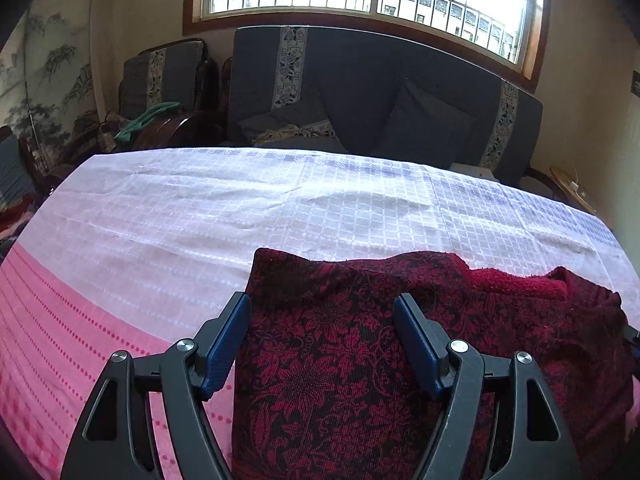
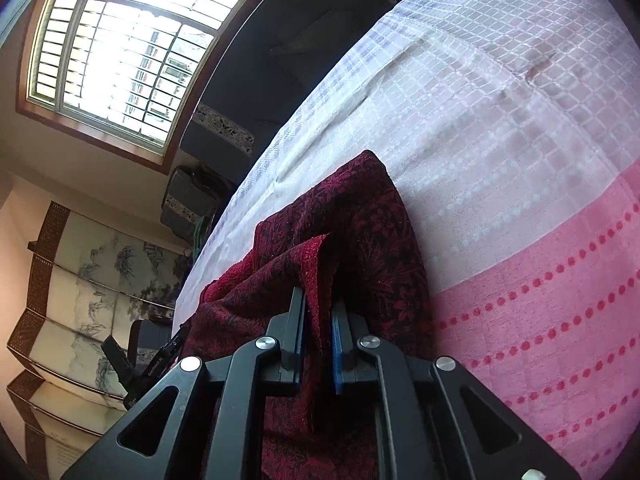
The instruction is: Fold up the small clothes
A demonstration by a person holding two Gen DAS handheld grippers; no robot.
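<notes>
Red garment [image 1: 340, 360] laid on table, over pink-white cloth [image 1: 160, 220]. Left tongs [image 1: 322, 312] released, spread above garment, nothing gripped. Right tongs [image 2: 318, 308] clenched on raised fabric fold. Risk: fold slipped from narrow pinch if pulled; cloth beneath snagged, layers bunched.

The left gripper [image 1: 322, 314] has black, triangular-cutout linkage arms, each pinned with round silver screws, and flat blue ribbed pads [image 1: 226, 344] on its fingers. The right gripper [image 2: 318, 312] has the same black frame, silver screws and blue pads [image 2: 338, 350].
</notes>
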